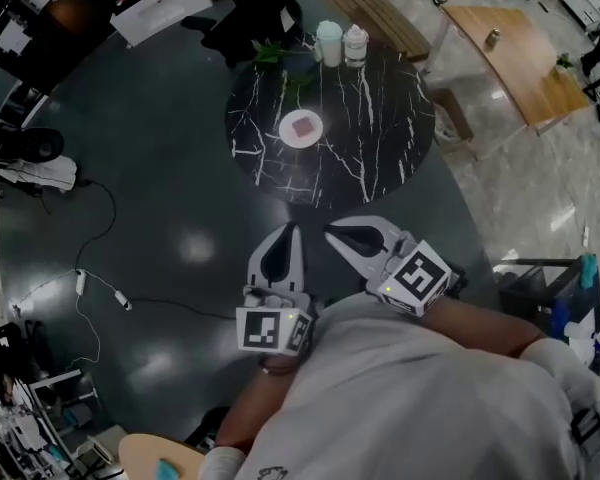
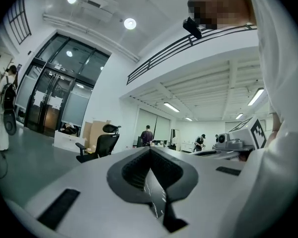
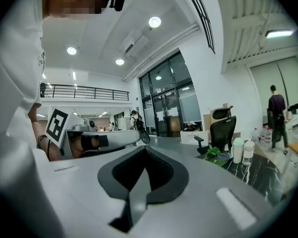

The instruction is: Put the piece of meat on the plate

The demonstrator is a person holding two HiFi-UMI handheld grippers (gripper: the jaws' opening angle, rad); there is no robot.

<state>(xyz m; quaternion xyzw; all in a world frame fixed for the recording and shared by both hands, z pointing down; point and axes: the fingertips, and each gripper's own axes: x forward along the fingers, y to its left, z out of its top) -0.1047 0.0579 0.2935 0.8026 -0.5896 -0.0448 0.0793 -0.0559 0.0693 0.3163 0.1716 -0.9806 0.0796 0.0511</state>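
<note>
In the head view a reddish piece of meat (image 1: 302, 126) lies on a small white plate (image 1: 288, 136) near the middle of a round black marble table (image 1: 380, 138). Both grippers are held close to my chest, well short of the table and pointing toward it. My left gripper (image 1: 296, 227) is shut with nothing in it, its jaws meeting at the tip (image 2: 150, 148). Beside it, my right gripper (image 1: 329, 230) is also shut and empty (image 3: 145, 148). Each gripper shows in the other's view: the right gripper (image 2: 233, 142) and the left gripper (image 3: 92, 139).
Two pale lidded containers (image 1: 329, 43) (image 1: 356, 45) and a green plant (image 1: 271, 53) stand at the table's far edge; the right gripper view shows them too (image 3: 238, 150). A black office chair (image 1: 255, 8) stands behind the table. A wooden table (image 1: 520, 58) is at the right, and a cable (image 1: 100, 286) lies on the dark floor.
</note>
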